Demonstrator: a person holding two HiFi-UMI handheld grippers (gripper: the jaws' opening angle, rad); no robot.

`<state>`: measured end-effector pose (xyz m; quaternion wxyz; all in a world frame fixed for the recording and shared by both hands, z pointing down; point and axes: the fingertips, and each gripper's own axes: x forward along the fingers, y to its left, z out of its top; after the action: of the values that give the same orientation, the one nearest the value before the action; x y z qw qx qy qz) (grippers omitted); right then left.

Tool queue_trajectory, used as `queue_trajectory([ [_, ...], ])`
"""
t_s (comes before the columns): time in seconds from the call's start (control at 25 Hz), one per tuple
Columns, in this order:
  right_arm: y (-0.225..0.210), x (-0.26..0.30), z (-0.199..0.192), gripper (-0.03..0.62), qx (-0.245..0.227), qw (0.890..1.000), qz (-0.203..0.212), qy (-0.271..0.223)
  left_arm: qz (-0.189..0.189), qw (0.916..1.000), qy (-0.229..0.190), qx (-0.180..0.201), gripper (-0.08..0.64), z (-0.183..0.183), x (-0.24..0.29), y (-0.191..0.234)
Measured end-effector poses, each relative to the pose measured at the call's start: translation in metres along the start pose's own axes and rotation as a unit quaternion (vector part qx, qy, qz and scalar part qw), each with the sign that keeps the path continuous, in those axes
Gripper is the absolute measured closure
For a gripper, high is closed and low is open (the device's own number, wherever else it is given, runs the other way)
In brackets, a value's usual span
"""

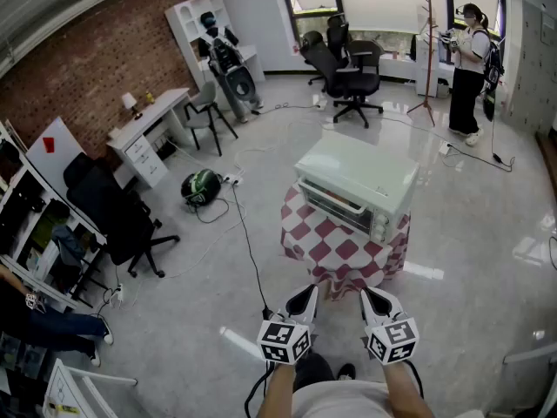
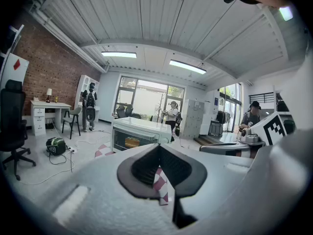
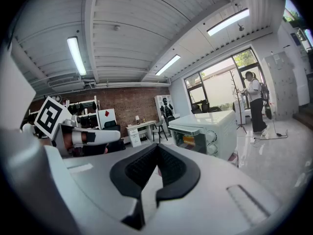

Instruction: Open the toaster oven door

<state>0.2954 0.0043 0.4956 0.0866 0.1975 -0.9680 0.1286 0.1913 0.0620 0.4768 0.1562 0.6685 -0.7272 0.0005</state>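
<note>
A pale green toaster oven (image 1: pixel 357 188) stands on a small table with a red and white checked cloth (image 1: pixel 335 246), a short way ahead of me. Its glass door (image 1: pixel 329 203) is closed, with the handle along the top edge and knobs on the right. Both grippers are held low and near my body, short of the table and touching nothing. The left gripper (image 1: pixel 306 296) is shut and empty, and so is the right gripper (image 1: pixel 372 298). The oven (image 2: pixel 134 133) shows beyond the closed left gripper (image 2: pixel 159 148). The right gripper (image 3: pixel 156 147) points past the oven (image 3: pixel 205 131).
Black office chairs (image 1: pixel 348 72) stand behind the table and another (image 1: pixel 117 216) at the left. A cable (image 1: pixel 248 251) runs across the floor by a green bag (image 1: pixel 200 187). A desk (image 1: pixel 148 129) lines the brick wall. A person (image 1: pixel 470 68) stands far right near a coat stand (image 1: pixel 428 50).
</note>
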Motion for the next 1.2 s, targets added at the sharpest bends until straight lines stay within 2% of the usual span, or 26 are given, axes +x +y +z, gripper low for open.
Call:
queue_trajectory([
  [0.16,-0.002,0.004,0.002,0.591,0.000,1.000,0.003,-0.001,0.008,1.0000,0.000,-0.004,0.555,0.001,0.001,0.009],
  [0.36,-0.011,0.009,0.006,0.591,0.051,0.998,0.017,-0.032,0.031,0.9994,0.000,-0.014,0.555,-0.006,0.000,0.037],
  [0.48,-0.014,0.017,0.001,0.591,0.042,0.999,0.023,-0.024,0.050,0.9982,0.000,-0.033,0.556,-0.011,0.004,0.067],
  [0.6,-0.021,0.031,0.003,0.591,0.029,0.999,0.014,-0.016,0.051,0.9978,0.003,-0.042,0.555,-0.007,0.018,0.089],
  [0.8,-0.036,0.076,0.010,0.591,0.042,0.999,-0.012,-0.018,0.008,0.9995,0.027,-0.017,0.555,0.005,0.054,0.111],
  [0.96,-0.040,0.123,0.016,0.591,0.042,0.999,-0.013,-0.026,-0.036,0.9980,0.053,0.000,0.555,0.008,0.097,0.139],
  [1.2,-0.044,0.173,0.023,0.591,0.040,0.997,-0.066,-0.012,-0.105,0.9920,0.069,0.007,0.555,0.028,0.152,0.171],
])
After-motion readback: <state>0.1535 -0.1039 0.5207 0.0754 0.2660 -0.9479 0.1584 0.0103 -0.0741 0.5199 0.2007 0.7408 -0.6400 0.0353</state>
